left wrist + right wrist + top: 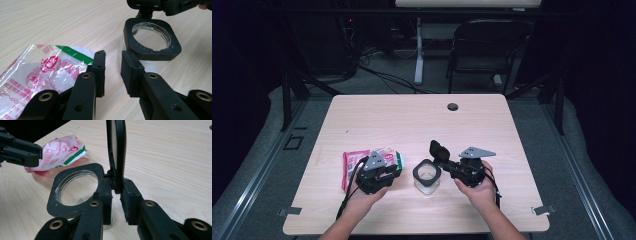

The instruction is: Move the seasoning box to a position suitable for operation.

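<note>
Near the lower middle of the high view, the clear jar [427,176] with its black square collar is standing on the table [412,120], between your two hands. Your right hand-held gripper [443,159] is reaching in from the right toward the hinged black lid [438,149], which is standing up at the jar's right edge. Your left hand-held gripper [384,167] is hovering over the red and white packet [362,162] just left of the jar.

Low in the left gripper view, your left hand-held gripper [113,71] is standing narrowly open with nothing between its jaws; the packet [40,72] is lying at their left and the jar [151,41] just ahead at the upper right. The packet looks like thin, crinkly film: light, soft and slippery, so I judge an edge pinch will be safer than pressing it flat.

At the centre of the right gripper view, the lid [117,152] is standing upright between the jaws of your right hand-held gripper [116,197], which are set narrow around its lower edge; I cannot tell whether the pads are truly pressing. The jar [75,190] is sitting at their left, empty. The lid seems stiff and thin on a small hinge, and the jar light enough to tip, so hold the lid near its free rim and swing gently.
</note>
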Demonstrator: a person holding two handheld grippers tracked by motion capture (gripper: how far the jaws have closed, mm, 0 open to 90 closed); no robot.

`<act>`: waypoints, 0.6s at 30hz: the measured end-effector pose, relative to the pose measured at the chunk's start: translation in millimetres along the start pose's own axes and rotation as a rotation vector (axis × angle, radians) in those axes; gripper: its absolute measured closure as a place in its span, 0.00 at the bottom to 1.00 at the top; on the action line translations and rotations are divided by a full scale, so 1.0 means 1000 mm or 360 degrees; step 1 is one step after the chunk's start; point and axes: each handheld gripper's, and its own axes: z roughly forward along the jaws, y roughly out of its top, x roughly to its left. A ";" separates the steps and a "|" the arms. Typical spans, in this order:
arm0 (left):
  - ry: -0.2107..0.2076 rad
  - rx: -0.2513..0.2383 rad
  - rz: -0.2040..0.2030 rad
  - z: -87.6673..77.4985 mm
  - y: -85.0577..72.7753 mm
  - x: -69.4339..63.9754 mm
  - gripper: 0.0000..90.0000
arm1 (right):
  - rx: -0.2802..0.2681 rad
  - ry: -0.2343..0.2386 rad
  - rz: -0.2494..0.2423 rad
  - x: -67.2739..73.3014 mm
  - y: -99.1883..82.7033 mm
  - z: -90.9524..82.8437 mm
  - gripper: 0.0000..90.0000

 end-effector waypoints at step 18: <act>0.0197 -0.0038 -0.0038 -0.024 0.000 0.028 0.63 | -0.0036 -0.0030 -0.0030 0.002 0.001 -0.004 0.90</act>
